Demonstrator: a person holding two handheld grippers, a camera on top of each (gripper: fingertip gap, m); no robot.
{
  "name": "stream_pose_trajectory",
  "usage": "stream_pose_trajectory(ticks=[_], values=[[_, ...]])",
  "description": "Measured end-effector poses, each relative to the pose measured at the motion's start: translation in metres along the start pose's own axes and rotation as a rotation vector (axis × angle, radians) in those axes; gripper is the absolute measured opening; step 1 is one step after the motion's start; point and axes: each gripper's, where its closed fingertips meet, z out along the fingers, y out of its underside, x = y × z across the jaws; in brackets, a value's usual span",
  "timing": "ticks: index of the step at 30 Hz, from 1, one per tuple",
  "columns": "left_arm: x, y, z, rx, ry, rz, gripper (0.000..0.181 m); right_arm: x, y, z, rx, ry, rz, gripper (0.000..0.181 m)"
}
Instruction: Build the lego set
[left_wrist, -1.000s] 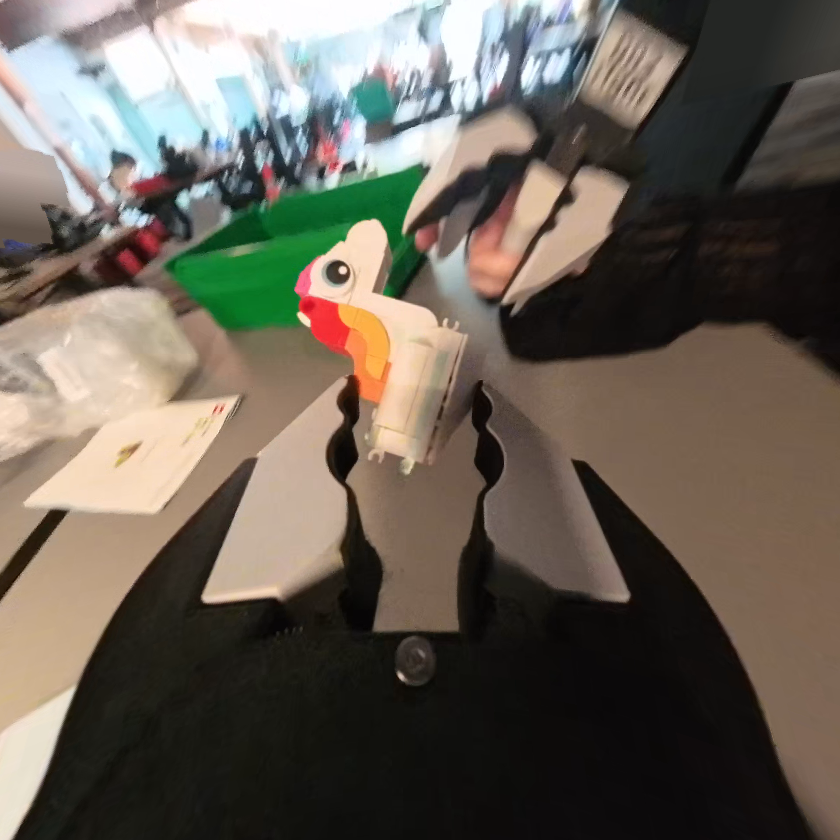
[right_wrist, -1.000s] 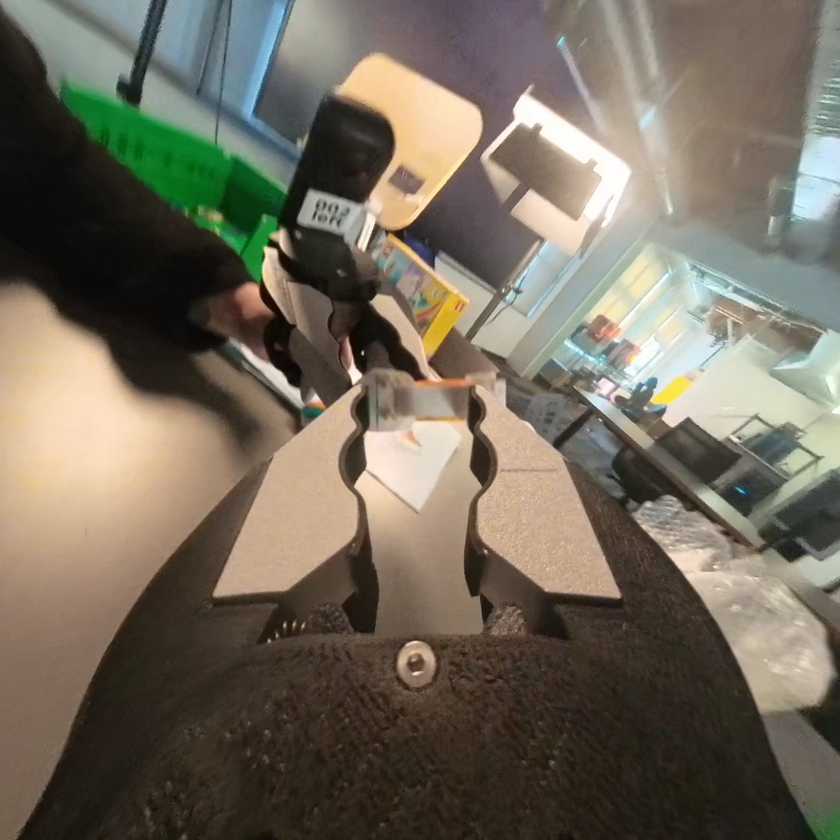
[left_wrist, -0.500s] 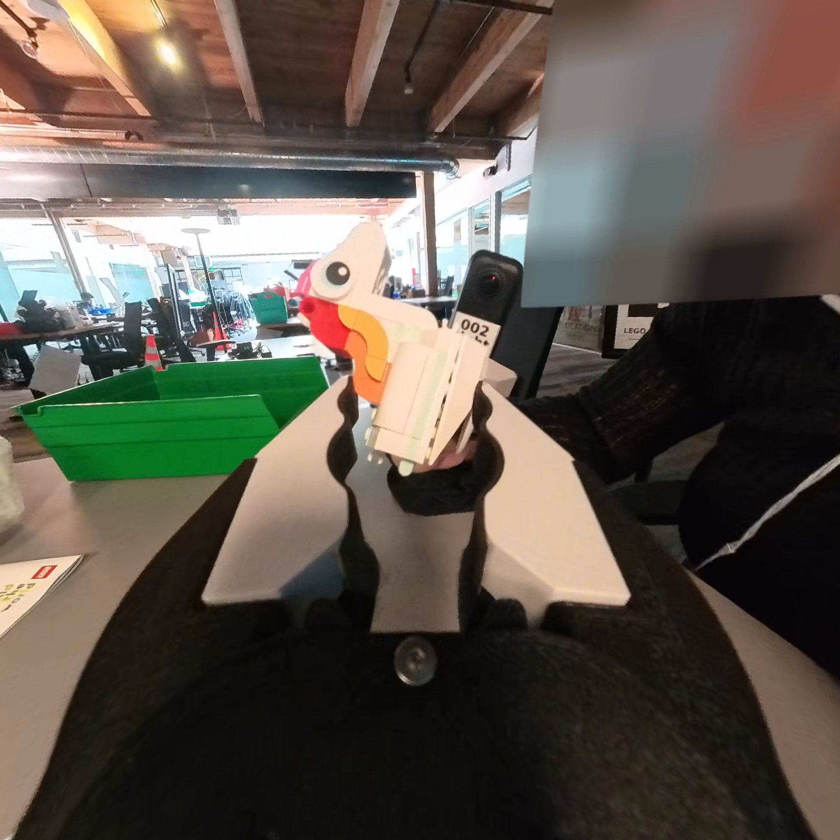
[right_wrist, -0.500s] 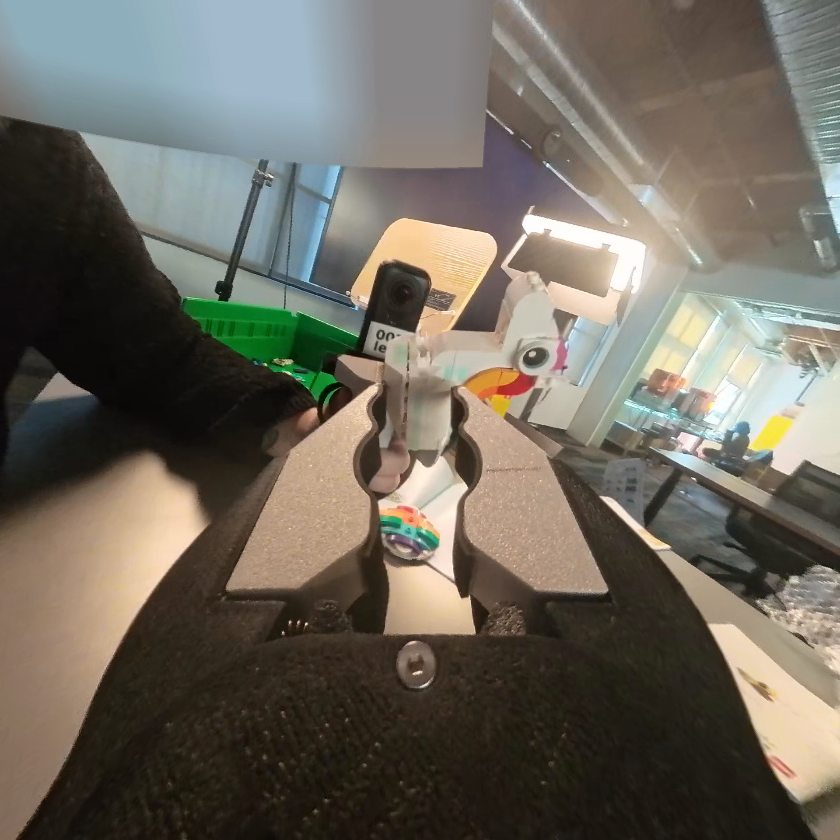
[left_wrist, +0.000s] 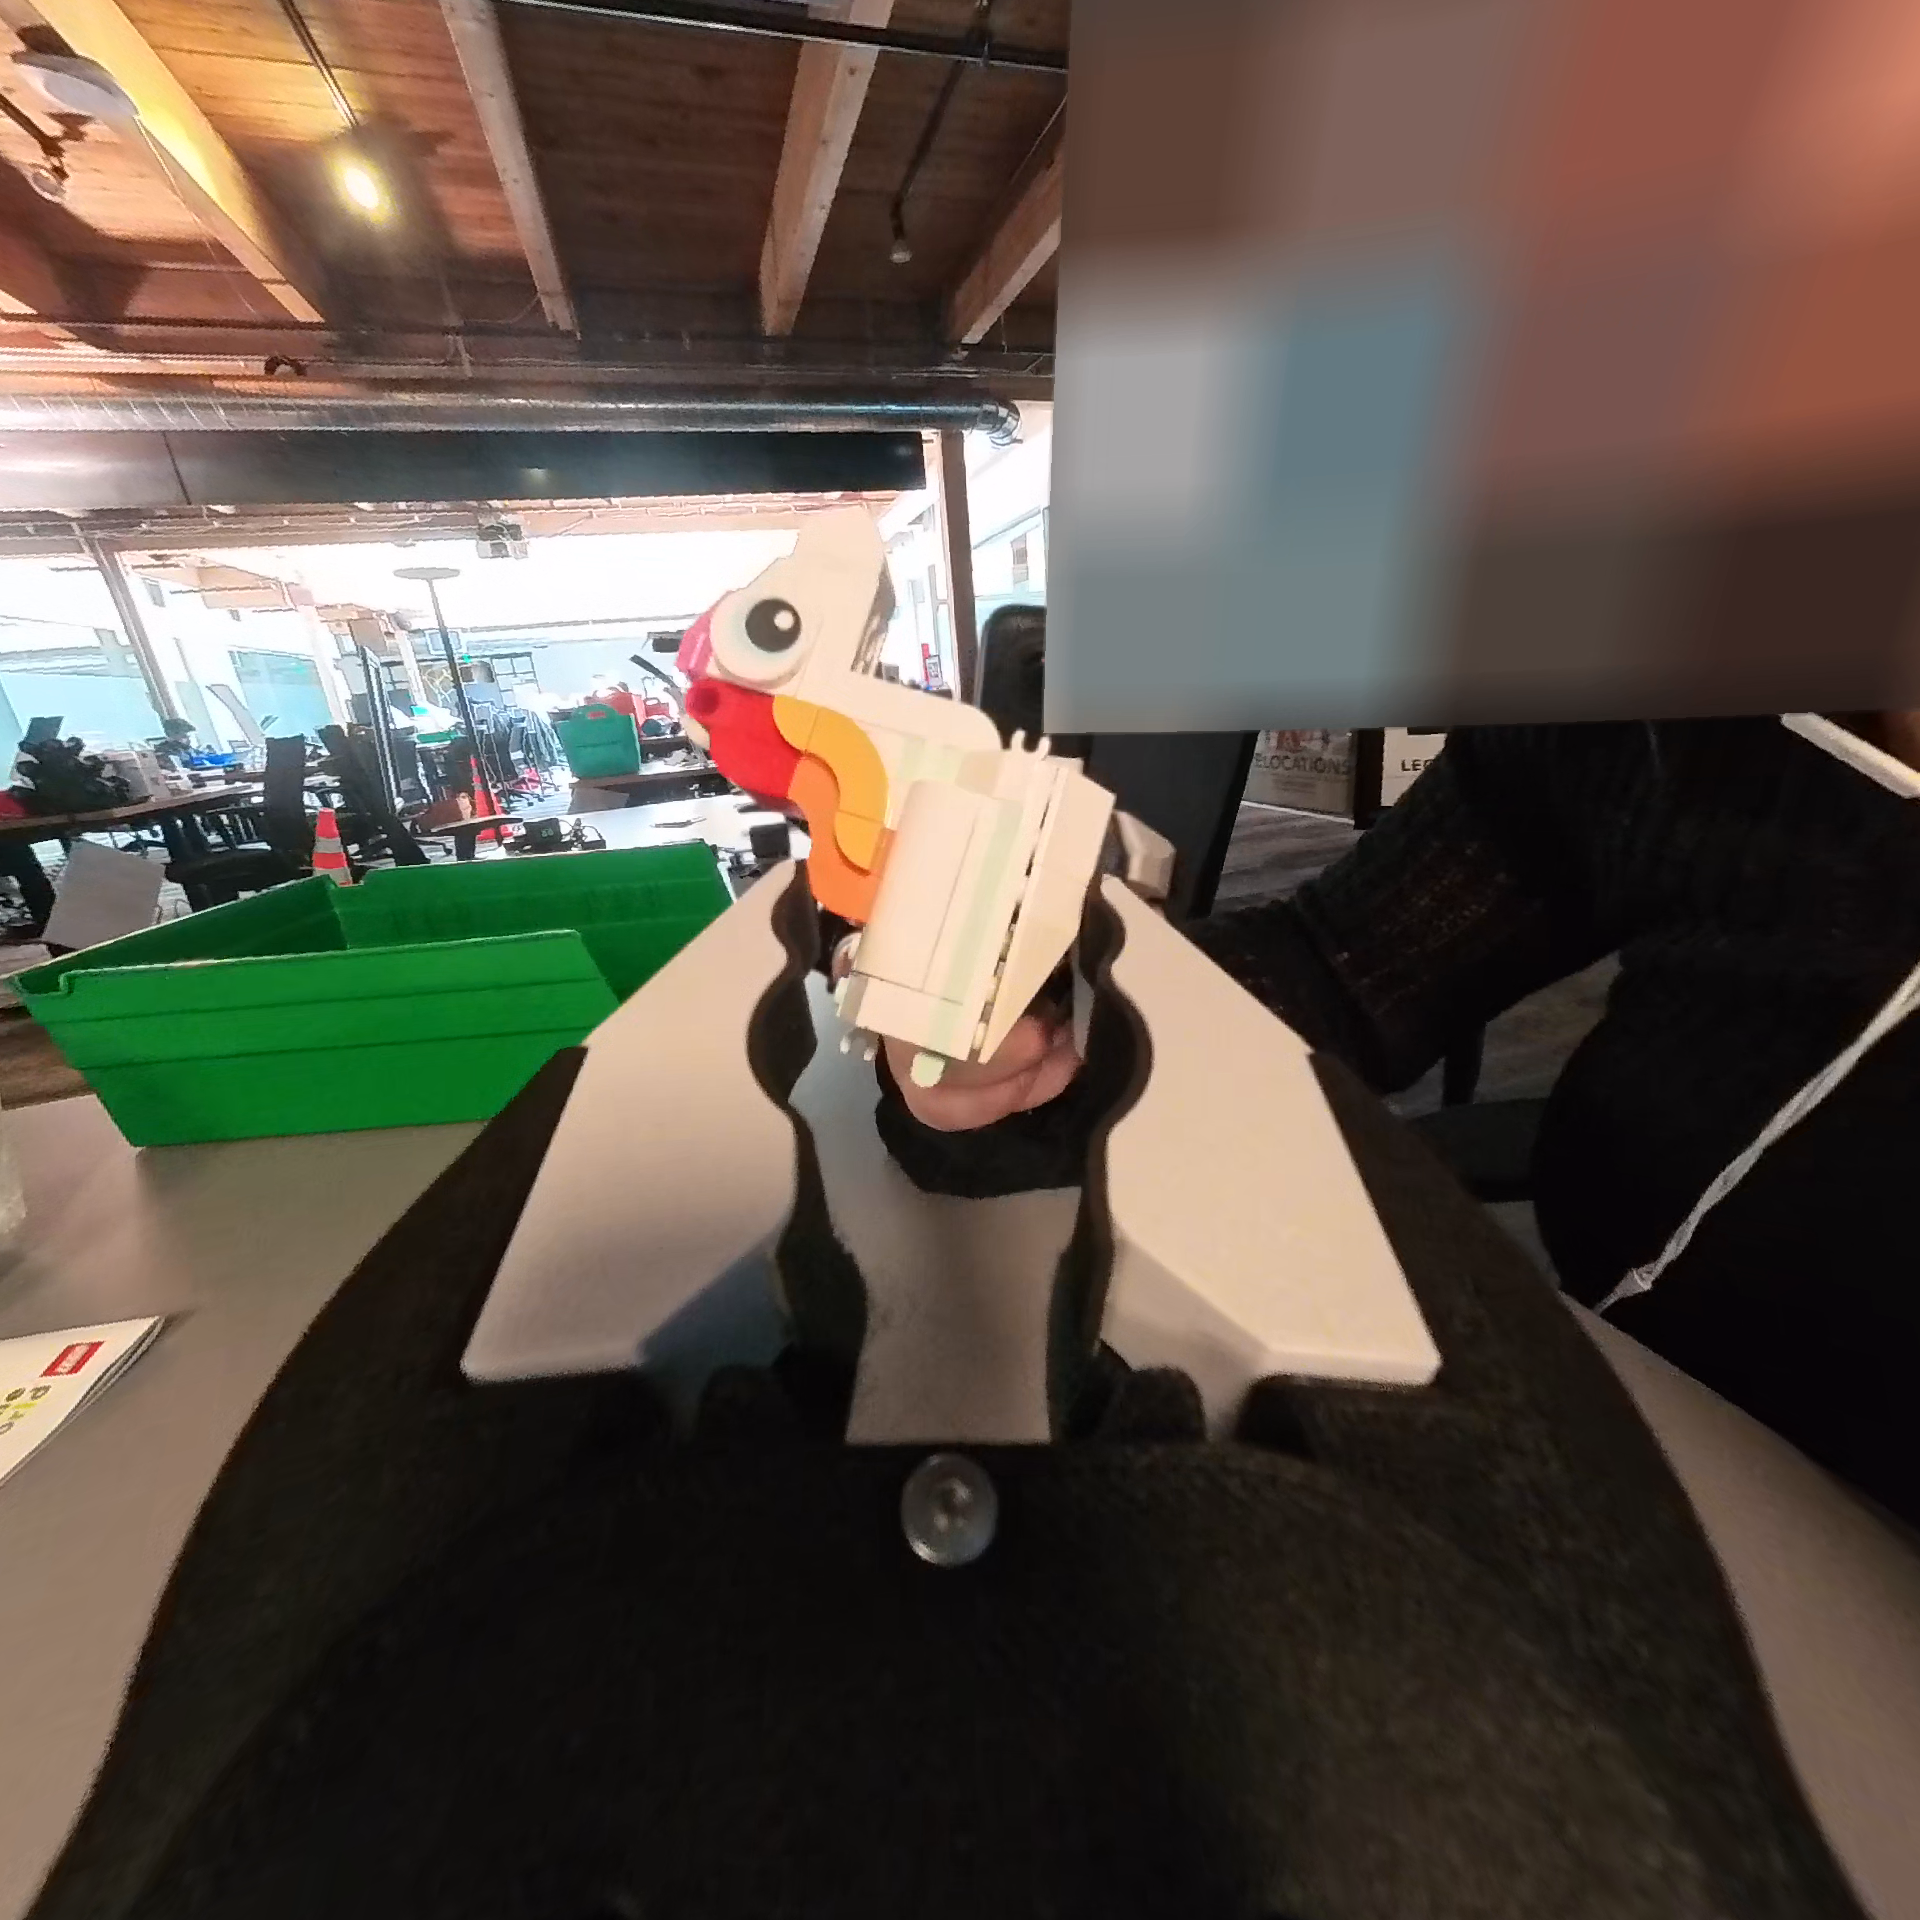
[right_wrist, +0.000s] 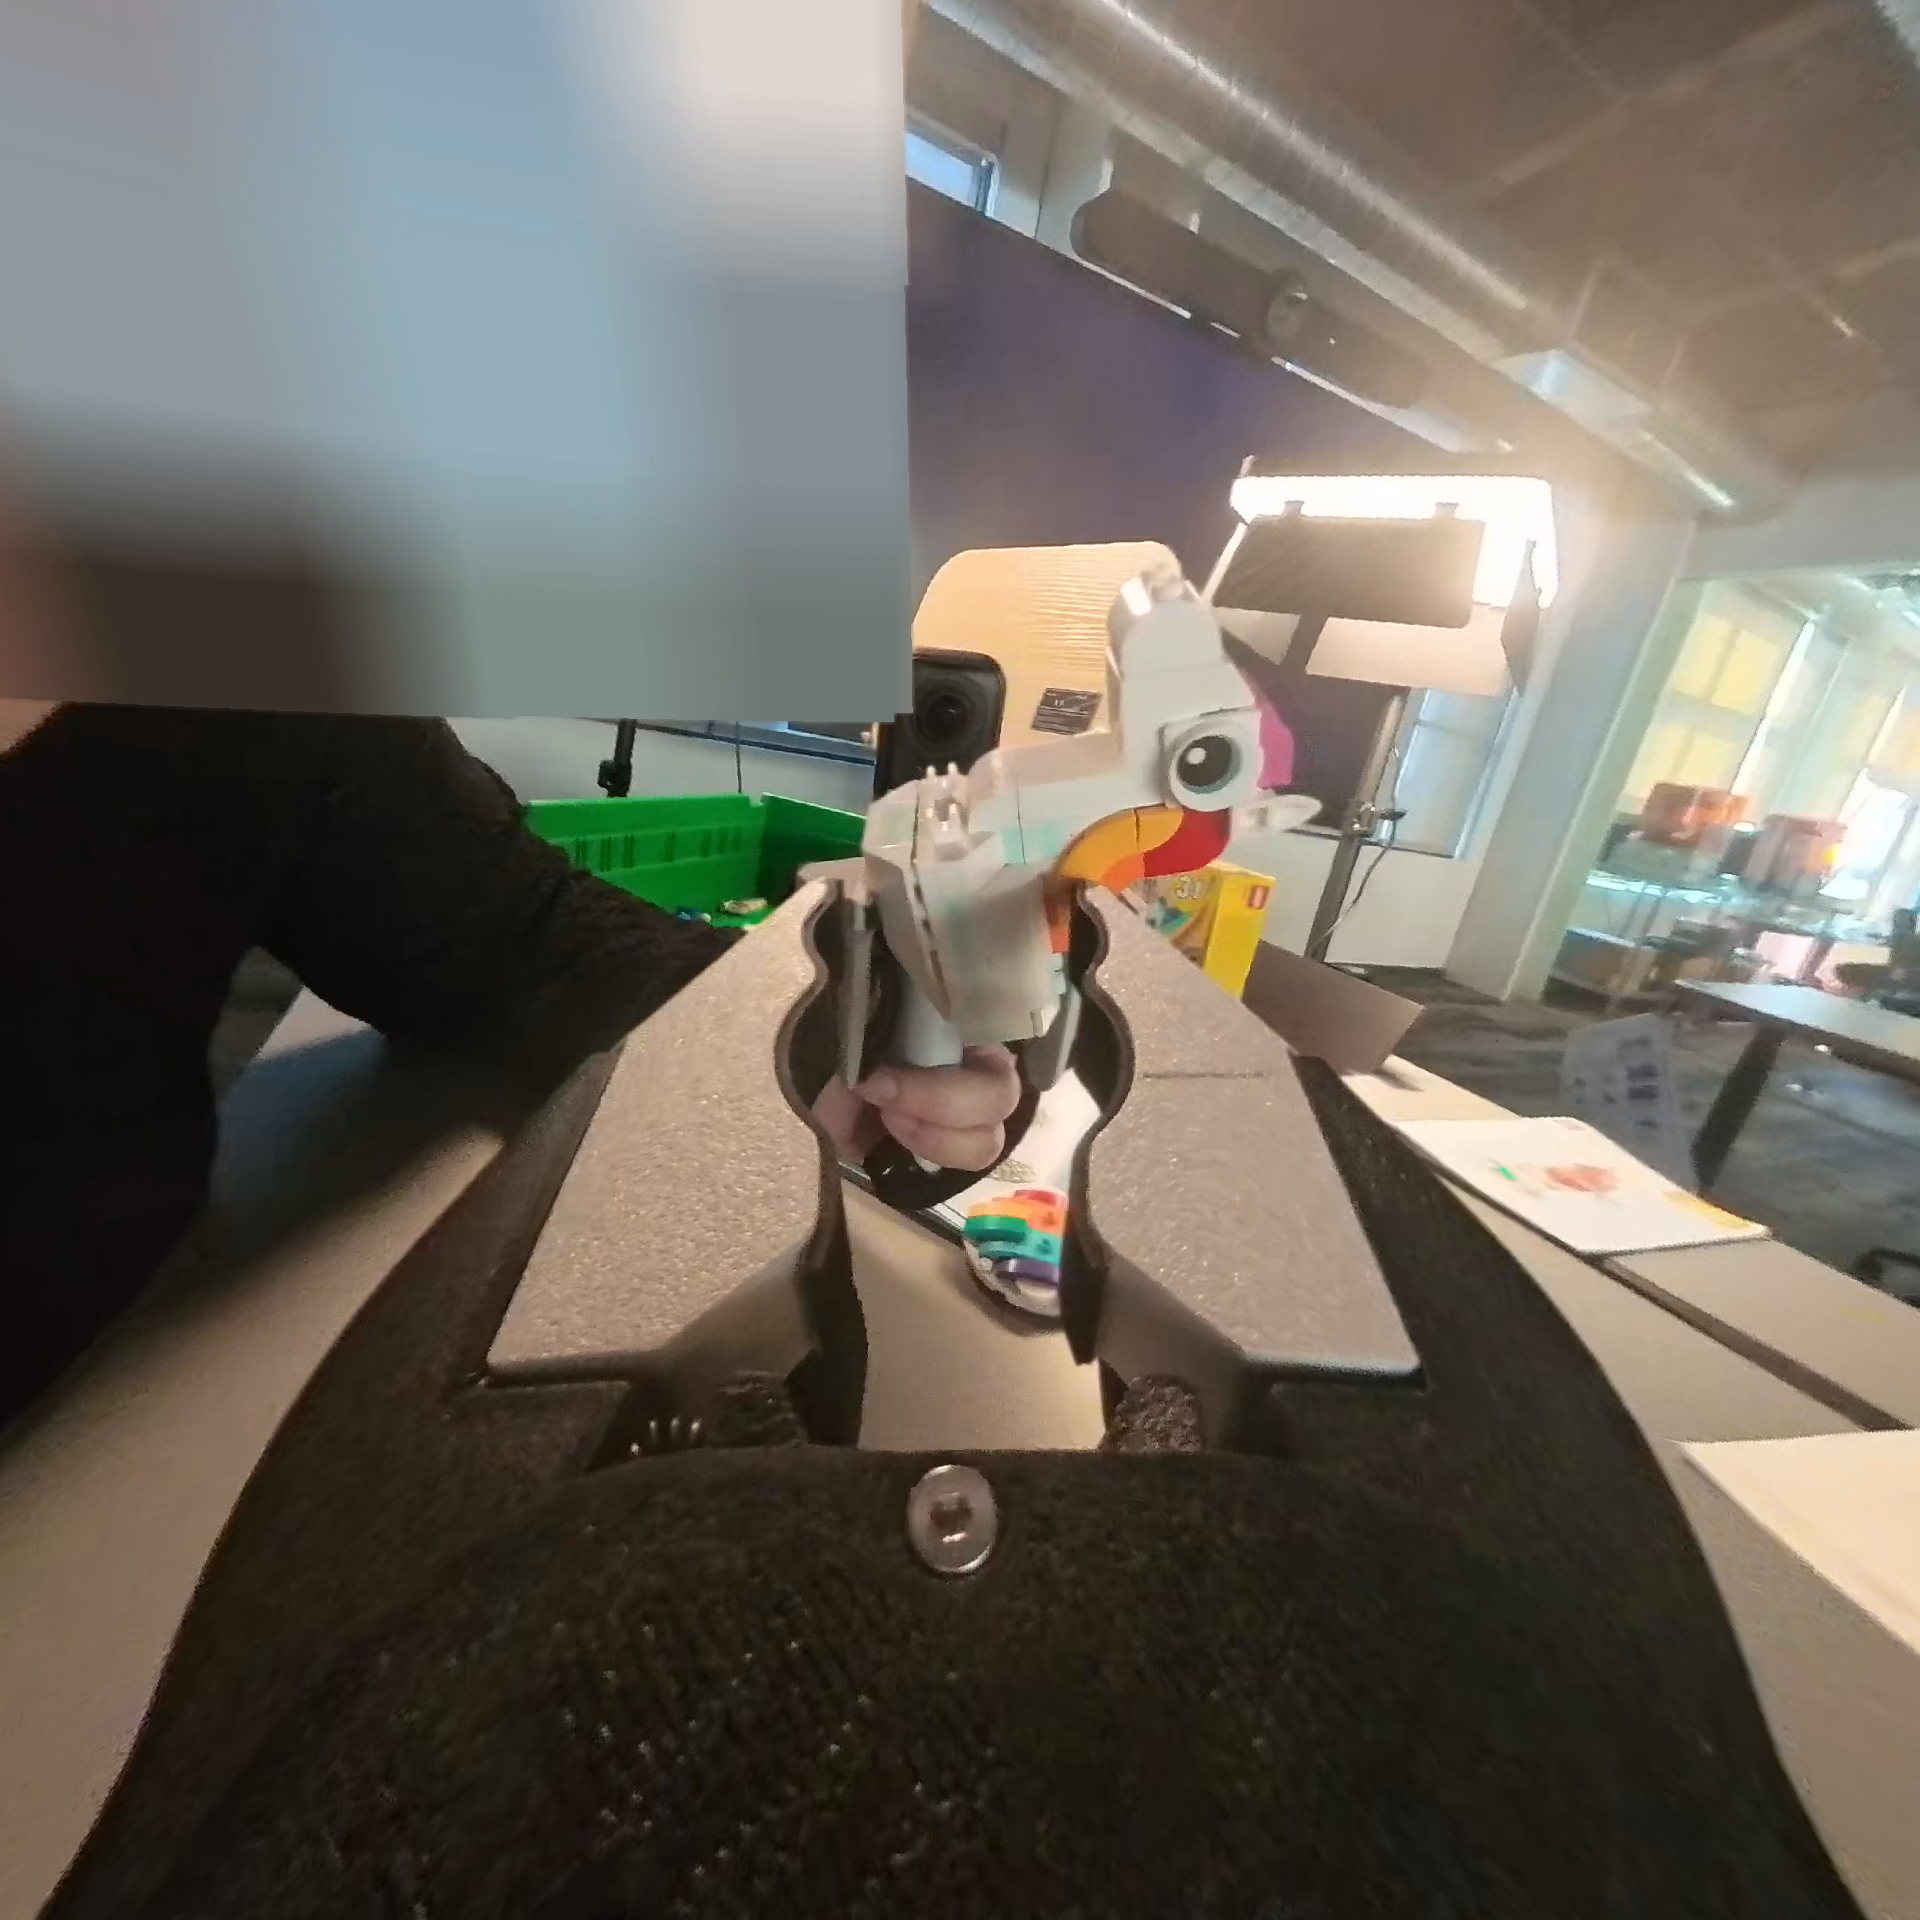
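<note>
— Grey table (left_wrist: 260, 1226) under a timber-beamed ceiling, open office far behind. What sits nearest the left camera?

— Its own left gripper (left_wrist: 945, 914), fingers narrowed around the white lego figure (left_wrist: 935, 862), which is held up off the table. Both fingertips press the white body block from either side.

— And the right one?

— The right gripper (right_wrist: 951, 935) is also closed on the same figure, seen from the opposite side. Its fingertips clamp the lower body, and the head with the big eye, pink crest and red-orange curved bricks sticks up and to the right above them.

— So both grip it at once?

— Yes, the two tools meet at the figure. Just beyond it in each view a bare hand (right_wrist: 935, 1107) of the person shows below the model, wrapped on the other tool's handle.

— Anything on the table?

— In the right wrist view a small rainbow-coloured lego piece (right_wrist: 1013, 1242) lies on the surface beneath the fingers. An open instruction booklet (right_wrist: 1558, 1195) lies farther right. In the left wrist view another booklet's corner (left_wrist: 62, 1382) shows at the near left edge.

— Farther back?

— A green plastic bin (left_wrist: 332, 1008) at the left, beyond the left gripper's fingers. The right wrist view shows a yellow box (right_wrist: 1221, 914) behind the figure and a bright light panel (right_wrist: 1382, 561) on a stand. The person's dark sleeve (left_wrist: 1558, 914) crosses at the side.
</note>
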Motion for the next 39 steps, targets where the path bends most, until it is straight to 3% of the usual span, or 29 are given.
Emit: stream_pose_trajectory(ticks=[3, 11, 19, 22, 23, 24, 26, 33, 39], values=[[0.0, 0.001, -0.001, -0.005, 0.004, 0.001, 0.05, 0.003, 0.001, -0.001, 0.004, 0.0, 0.037, 0.032], [-0.005, 0.006, 0.0, -0.048, -0.085, 0.066, 0.05, 0.005, 0.002, -0.001, 0.006, -0.001, 0.073, 0.042], [-0.007, 0.009, 0.001, -0.095, -0.125, 0.13, 0.05, 0.006, 0.001, -0.001, -0.001, 0.025, 0.0, 0.031], [-0.004, 0.027, 0.002, -0.199, -0.118, 0.121, 0.049, 0.001, 0.001, 0.001, -0.018, 0.019, -0.066, 0.031], [0.0, 0.04, 0.003, -0.255, -0.08, 0.104, 0.04, -0.006, 0.0, 0.004, -0.012, -0.002, -0.082, 0.029], [0.0, 0.054, 0.004, -0.309, -0.088, 0.145, 0.0, -0.01, -0.004, 0.005, 0.01, -0.016, -0.055, 0.015], [-0.005, 0.062, 0.009, -0.353, -0.144, 0.231, 0.0, -0.002, 0.001, 0.004, -0.012, 0.025, -0.078, 0.014], [-0.008, 0.072, 0.006, -0.379, -0.15, 0.193, 0.0, 0.003, 0.014, 0.003, -0.042, 0.023, -0.072, 0.015], [0.014, 0.067, 0.007, -0.328, 0.006, 0.064, 0.053, 0.004, 0.013, -0.005, -0.041, 0.001, -0.148, 0.015]])
